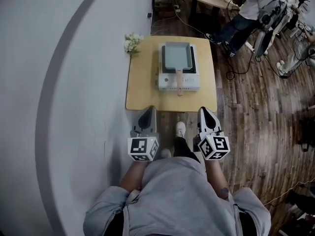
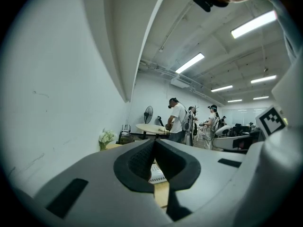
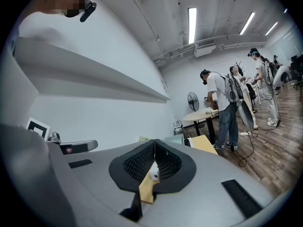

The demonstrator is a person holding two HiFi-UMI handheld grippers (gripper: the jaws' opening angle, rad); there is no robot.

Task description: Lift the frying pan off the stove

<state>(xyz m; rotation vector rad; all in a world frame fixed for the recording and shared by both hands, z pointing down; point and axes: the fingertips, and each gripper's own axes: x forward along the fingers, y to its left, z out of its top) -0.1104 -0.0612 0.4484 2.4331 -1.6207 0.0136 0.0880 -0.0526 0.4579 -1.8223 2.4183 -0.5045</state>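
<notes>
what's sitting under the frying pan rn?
The frying pan sits on a white stove, which stands on the wooden table. Only the stove's front panel and edges show. The pan covers its burner and top, so those can't be seen.

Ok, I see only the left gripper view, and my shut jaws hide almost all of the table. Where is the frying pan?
Observer: The frying pan sits on the stove, near the middle of the table.
Operator: Where does its handle point?
Observer: The handle points toward you, out over the stove's front.
Operator: And the right gripper?
Observer: The right gripper is shut and empty, its tip at the table's near edge.
</notes>
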